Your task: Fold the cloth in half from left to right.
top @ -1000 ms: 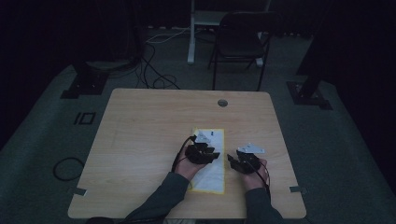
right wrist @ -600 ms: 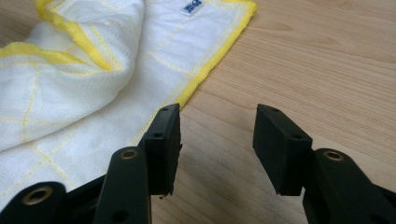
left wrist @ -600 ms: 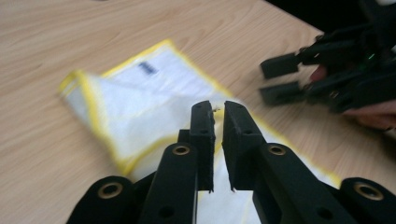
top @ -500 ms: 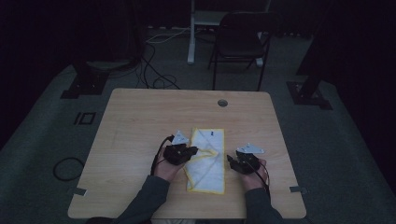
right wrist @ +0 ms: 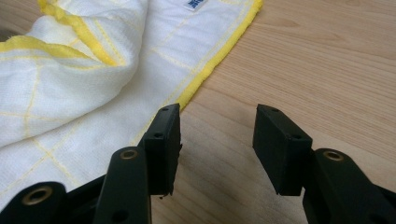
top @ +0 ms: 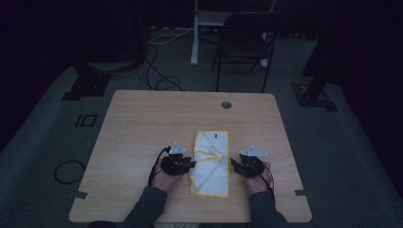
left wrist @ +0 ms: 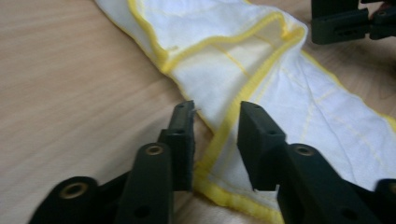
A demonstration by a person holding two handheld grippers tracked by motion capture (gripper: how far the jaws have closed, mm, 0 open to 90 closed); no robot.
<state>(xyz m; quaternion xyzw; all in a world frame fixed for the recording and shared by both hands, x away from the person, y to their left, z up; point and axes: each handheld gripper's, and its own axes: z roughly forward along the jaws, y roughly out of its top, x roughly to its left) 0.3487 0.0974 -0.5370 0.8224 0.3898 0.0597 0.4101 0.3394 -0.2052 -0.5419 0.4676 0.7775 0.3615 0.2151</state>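
- the left gripper (left wrist: 215, 140) has just reopened its jaws; they stand spread, straddling the yellow hem of the white, yellow-edged cloth (top: 210, 163) without pinching it.
- the right gripper (right wrist: 217, 147), jaws spread and empty, waits just beside the cloth's right edge.
- folding looks under way; the next move calls for closing on that hem.
- a small blue tag (right wrist: 196, 3) on the cloth is unreadable.
- the cloth lies on the light wooden table (top: 142, 118), near its front edge.

Folded yellow-edged white cloth (top: 210, 163) on table
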